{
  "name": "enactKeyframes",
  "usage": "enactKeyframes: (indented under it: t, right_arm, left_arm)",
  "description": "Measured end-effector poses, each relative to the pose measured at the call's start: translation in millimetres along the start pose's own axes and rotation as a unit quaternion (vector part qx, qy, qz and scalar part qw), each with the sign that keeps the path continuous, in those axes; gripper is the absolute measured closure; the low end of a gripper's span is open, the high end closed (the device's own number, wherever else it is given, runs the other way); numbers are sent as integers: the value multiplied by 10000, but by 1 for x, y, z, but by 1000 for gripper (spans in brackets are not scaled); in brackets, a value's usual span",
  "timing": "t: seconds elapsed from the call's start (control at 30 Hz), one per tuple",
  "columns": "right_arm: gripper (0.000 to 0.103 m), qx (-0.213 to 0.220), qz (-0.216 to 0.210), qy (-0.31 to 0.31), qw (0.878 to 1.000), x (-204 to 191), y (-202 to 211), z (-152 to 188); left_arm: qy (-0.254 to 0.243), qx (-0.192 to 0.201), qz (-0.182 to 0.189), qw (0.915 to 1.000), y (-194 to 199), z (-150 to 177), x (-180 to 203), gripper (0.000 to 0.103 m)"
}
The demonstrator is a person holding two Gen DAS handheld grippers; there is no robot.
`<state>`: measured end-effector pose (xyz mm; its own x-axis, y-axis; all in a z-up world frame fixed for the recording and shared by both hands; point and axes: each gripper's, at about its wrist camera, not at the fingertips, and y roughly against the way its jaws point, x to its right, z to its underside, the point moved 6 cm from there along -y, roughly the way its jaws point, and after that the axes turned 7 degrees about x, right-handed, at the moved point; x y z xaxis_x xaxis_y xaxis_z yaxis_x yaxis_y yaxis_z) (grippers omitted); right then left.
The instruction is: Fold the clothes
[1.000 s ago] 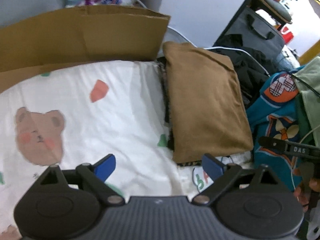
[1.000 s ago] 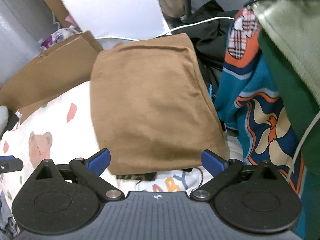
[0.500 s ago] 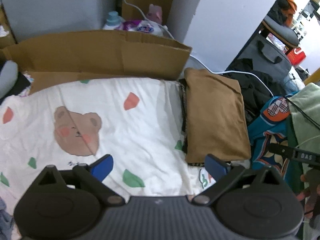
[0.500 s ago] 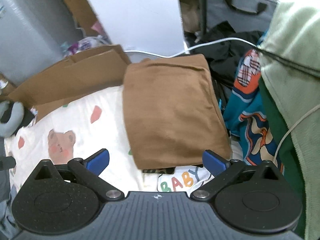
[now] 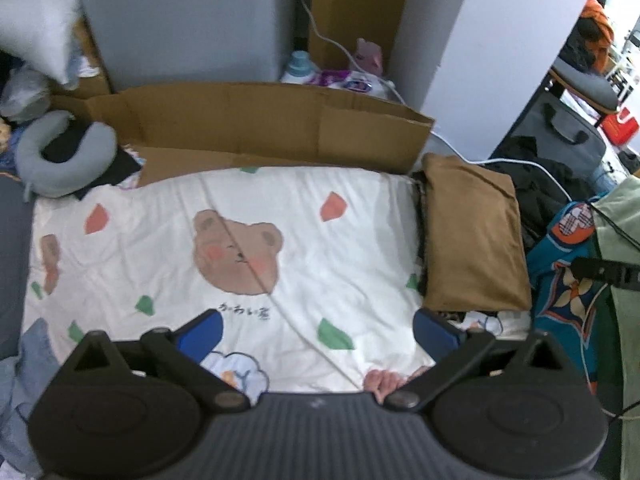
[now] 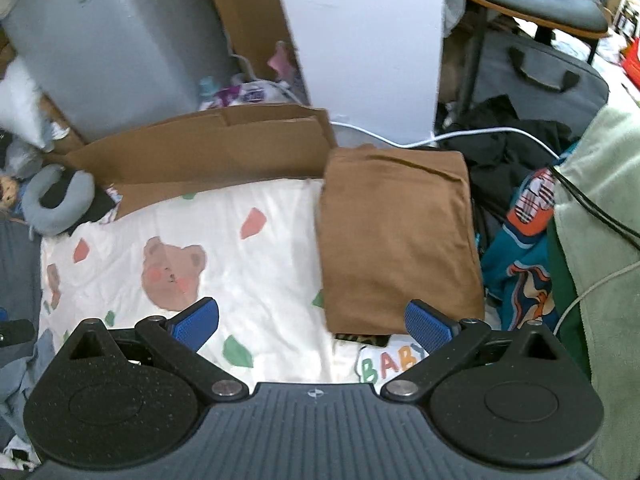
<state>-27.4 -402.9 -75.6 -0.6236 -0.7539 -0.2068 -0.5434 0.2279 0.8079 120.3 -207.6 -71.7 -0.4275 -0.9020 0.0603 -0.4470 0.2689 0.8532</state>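
Hovering over soft laundry, both grippers spread wide and empty.

The bear-print white blanket [image 5: 280, 248] covers the bed as the folding surface; the heap of unfolded clothes [image 6: 516, 264] along its right edge, teal, orange and pale green, looks light and limp, likely to sag and slip, so pinching a hem or shoulder seam seems best. The brown folded garment [image 6: 396, 236], a tidy matte rectangle, lies on the blanket's right side, near the far corner, beside the cardboard [image 5: 256, 124]. The left gripper [image 5: 316, 332] has nothing between its jaws, fully spread; the right gripper [image 6: 312, 322] likewise holds nothing.
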Motion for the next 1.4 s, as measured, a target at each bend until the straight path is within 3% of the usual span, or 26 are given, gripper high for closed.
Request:
enactKeyframes:
  t: [0.43,1.03,1.4]
  right_arm:
    - [1,210,-207,348,9990,-78,57,-17]
    - [1,277,-688,1265,9892,-231,106,-34]
    - [1,248,-1091,1582,9810,-301,108,-11]
  left_arm:
    - [450,229,-412,9979,55,16,-70,1]
    - [1249,345,-1004,9865,113,48,-166,1]
    - [1643,407,-1281,9772,144,74,-197,1]
